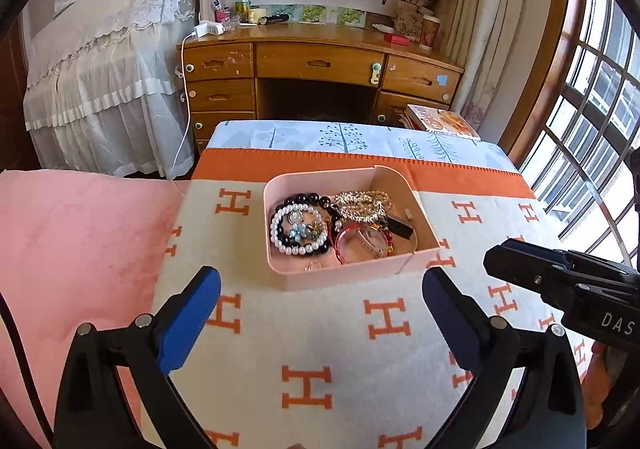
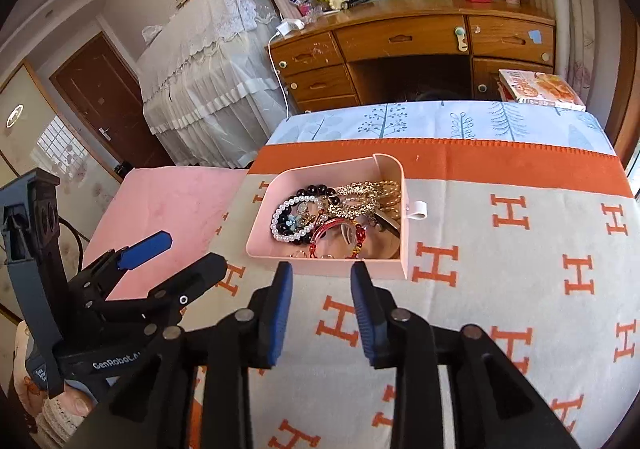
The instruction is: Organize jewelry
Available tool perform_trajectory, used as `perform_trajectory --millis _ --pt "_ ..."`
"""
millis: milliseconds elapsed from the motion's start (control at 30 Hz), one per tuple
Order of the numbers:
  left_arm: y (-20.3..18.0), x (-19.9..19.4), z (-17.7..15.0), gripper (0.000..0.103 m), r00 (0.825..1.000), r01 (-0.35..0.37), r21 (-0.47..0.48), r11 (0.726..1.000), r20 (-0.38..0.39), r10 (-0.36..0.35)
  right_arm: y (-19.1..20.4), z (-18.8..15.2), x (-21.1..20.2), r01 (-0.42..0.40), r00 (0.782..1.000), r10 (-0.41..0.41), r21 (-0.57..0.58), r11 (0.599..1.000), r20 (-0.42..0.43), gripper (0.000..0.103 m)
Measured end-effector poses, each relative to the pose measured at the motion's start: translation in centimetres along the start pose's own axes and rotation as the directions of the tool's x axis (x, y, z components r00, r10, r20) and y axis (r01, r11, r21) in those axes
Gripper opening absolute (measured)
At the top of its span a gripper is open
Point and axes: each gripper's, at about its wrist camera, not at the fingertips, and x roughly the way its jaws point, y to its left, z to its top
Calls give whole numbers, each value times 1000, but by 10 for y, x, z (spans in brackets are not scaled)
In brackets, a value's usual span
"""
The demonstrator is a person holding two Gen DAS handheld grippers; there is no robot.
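A pink tray (image 1: 280,185) sits on the H-patterned blanket (image 1: 304,333); it also shows in the right wrist view (image 2: 260,225). It holds a white pearl bracelet (image 1: 296,249) (image 2: 286,237), black beads (image 1: 308,199), gold chains (image 1: 362,205) (image 2: 372,193), a red bangle (image 1: 344,249) (image 2: 332,227) and a watch. My left gripper (image 1: 320,285) is open and empty just in front of the tray. My right gripper (image 2: 321,271) is partly open and empty at the tray's near wall; it shows in the left wrist view (image 1: 560,281). The left gripper shows in the right wrist view (image 2: 176,253).
A pink cloth (image 1: 72,249) lies left of the blanket. A floral sheet (image 1: 340,139) covers the far end. Beyond stand a wooden desk (image 1: 320,65), a lace-covered piece of furniture (image 1: 108,69), a book (image 1: 444,121) and windows on the right.
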Motion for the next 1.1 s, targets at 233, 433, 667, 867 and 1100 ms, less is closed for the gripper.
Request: perform_trajectory --millis 233,433,667,867,1100 --pt "-30 -55 -45 102 999 -9 16 1000 48 8 -1 -52 -50 18 998 -20 34 999 56 40" --pt "-55 -87 -80 102 996 -6 17 1000 90 5 2 -96 -78 80 993 -83 34 996 88 53" --pt "-71 -101 -105 102 992 -60 -14 998 115 61 3 -131 -106 193 967 -199 53 980 161 58" --pt "-83 -99 -114 102 991 -108 1 994 83 107 4 -140 -116 240 944 -241 33 970 225 62" --pt "-86 -102 -118 102 987 -127 -4 992 100 127 2 -146 -120 246 935 -247 36 969 253 62"
